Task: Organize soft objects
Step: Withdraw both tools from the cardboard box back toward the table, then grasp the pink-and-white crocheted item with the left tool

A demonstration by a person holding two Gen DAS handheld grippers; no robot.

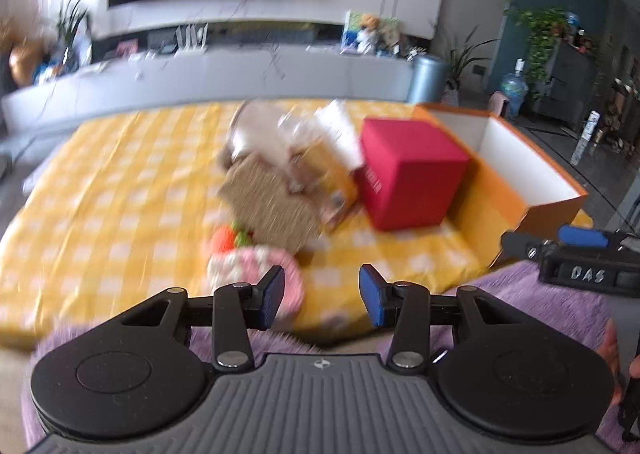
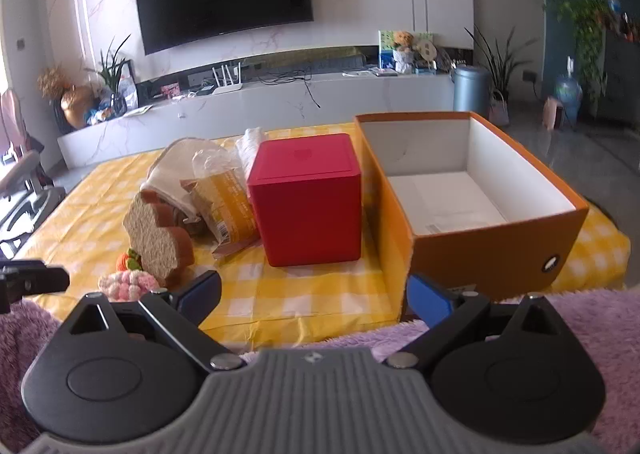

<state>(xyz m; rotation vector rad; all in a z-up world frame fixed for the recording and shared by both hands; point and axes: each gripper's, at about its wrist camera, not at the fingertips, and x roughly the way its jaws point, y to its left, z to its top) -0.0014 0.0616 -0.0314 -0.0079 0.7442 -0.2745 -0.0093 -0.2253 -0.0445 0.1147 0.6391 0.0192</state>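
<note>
On the yellow checked tablecloth (image 2: 304,294) lie a bread-slice plush (image 2: 160,238), a pink and white crocheted piece (image 2: 128,286) and a small orange crocheted toy (image 2: 128,260). The left wrist view is blurred but shows the same plush (image 1: 272,205) and pink piece (image 1: 256,270). My left gripper (image 1: 322,296) is open just in front of the pink piece, with nothing between its pads. My right gripper (image 2: 316,294) stands wide open and empty over the table's near edge, in front of the red box (image 2: 308,197). An open orange box (image 2: 480,250) with a white inside stands to the right.
Plastic bread bags (image 2: 228,205) lean between the plush and the red box. A purple fluffy blanket (image 2: 580,318) covers the foreground under both grippers. Beyond the table are a grey TV bench (image 2: 280,101), a round bin (image 2: 470,89) and potted plants.
</note>
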